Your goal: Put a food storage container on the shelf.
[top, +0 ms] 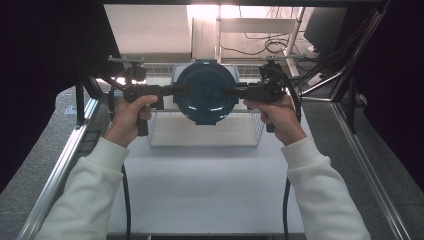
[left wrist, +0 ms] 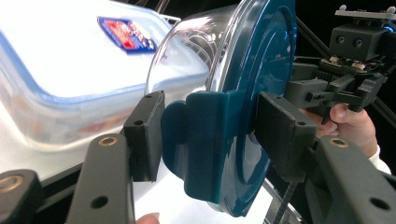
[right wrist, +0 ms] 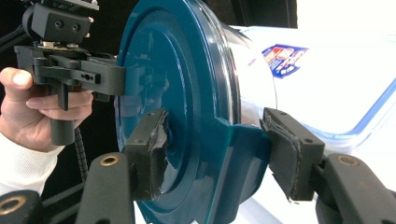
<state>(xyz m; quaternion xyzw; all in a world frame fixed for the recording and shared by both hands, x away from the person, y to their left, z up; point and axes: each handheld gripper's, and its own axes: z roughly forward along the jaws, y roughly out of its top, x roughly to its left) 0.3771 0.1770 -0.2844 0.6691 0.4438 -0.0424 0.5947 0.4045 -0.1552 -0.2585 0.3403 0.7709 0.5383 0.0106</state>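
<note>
**Round container with teal lid held between two grippers**

Round, clear-walled plastic container [top: 205,92] with a glossy dark-teal lid was held above one large rectangular clear plastic storage box [top: 205,131], lid facing the high camera. One lid carried two moulded teal latch tabs, one at each side. The left gripper [top: 176,91] had its two black jaws clamped across the left tab [left wrist: 201,140], one pad on the tab's outer face and the other against the lid's ridged top. The right gripper [top: 231,92] gripped the opposite tab [right wrist: 238,154] the same way; its rubber pads looked worn and torn. The storage box had a white lid with a blue seal edge and one blue-and-red label [left wrist: 126,33]. Two hands in white sleeves held the grippers over a white tabletop [top: 205,190].
</note>
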